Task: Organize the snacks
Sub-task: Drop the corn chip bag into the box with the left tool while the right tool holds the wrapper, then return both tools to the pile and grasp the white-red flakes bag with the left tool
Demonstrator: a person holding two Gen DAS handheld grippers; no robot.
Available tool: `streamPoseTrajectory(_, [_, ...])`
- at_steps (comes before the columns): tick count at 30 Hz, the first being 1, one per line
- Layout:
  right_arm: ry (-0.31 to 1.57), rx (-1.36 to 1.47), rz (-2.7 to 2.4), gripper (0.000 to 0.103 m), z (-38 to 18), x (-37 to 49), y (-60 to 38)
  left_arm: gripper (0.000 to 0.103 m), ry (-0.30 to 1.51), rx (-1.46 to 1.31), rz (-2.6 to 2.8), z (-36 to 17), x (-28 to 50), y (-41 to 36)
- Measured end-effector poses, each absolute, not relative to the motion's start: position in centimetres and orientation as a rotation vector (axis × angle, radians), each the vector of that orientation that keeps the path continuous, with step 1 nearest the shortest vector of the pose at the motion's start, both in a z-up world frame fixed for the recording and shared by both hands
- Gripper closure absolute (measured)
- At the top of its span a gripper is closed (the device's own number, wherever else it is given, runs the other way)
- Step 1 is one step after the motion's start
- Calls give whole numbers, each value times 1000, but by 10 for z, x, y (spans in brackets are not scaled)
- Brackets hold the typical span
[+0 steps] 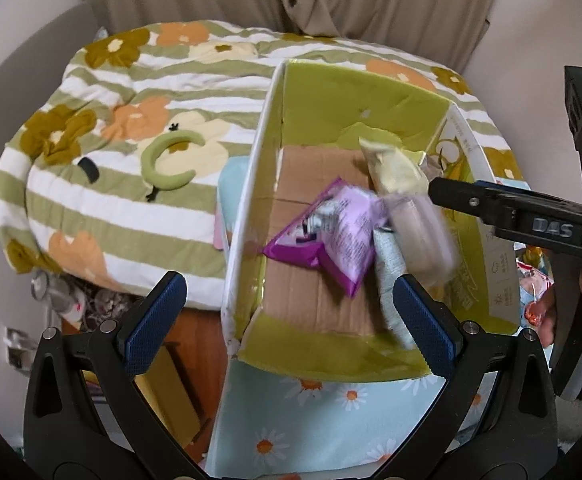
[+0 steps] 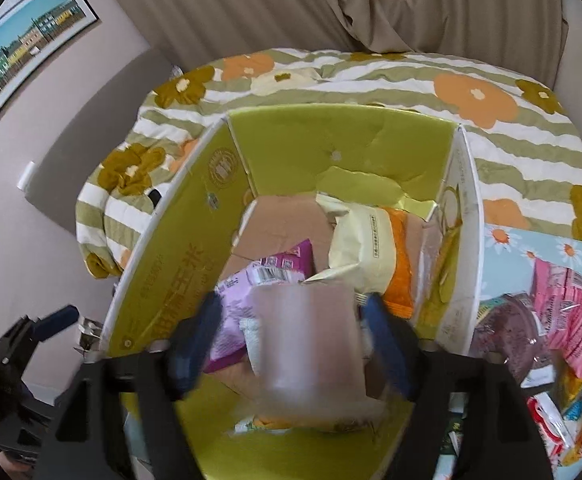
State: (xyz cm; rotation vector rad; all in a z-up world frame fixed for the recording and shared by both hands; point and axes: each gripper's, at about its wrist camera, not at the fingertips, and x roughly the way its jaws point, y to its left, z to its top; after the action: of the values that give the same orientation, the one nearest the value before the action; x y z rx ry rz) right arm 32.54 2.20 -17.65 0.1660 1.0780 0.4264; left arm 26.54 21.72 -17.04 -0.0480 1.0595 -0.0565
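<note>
An open cardboard box (image 1: 247,208) with green inner flaps stands on the bed. On its floor lie a purple snack packet (image 1: 343,232), a pale yellow packet (image 1: 391,168) and a whitish packet (image 1: 387,280). A beige packet (image 2: 307,340), motion-blurred, hangs over them between the spread fingers of my right gripper (image 2: 295,328); gaps show on both sides, so the pads do not press it. From the right, one right finger (image 1: 491,208) reaches over the box wall. My left gripper (image 1: 291,320) is open and empty above the box's near left corner.
More snack packets (image 2: 563,300) lie on a daisy-print cloth (image 2: 503,248) right of the box. A striped floral quilt (image 1: 131,120) with a green headband (image 1: 167,160) covers the bed to the left. Curtains hang behind. Clutter (image 1: 63,292) sits low on the left.
</note>
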Motion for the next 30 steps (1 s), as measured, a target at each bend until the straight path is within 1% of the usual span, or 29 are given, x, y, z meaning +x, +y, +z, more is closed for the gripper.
streamPoseTrajectory(1, [1074, 173, 437, 8, -177, 324, 21, 1, 1064, -51, -52, -172, 264, 217])
streamPoseTrajectory(7, [1057, 137, 464, 8, -172, 314, 19, 1, 1059, -51, -41, -170, 263, 216])
streamPoseTrajectory(15, [1040, 137, 465, 8, -159, 306, 13, 1, 1018, -43, -41, -153, 259, 216])
streamPoseTrajectory(23, [974, 105, 423, 8, -130, 282, 9, 1, 965, -27, -80, -130, 250, 214])
streamPoseTrajectory(30, [901, 173, 328, 8, -104, 250, -14, 1, 929, -9, -209, -113, 242, 198])
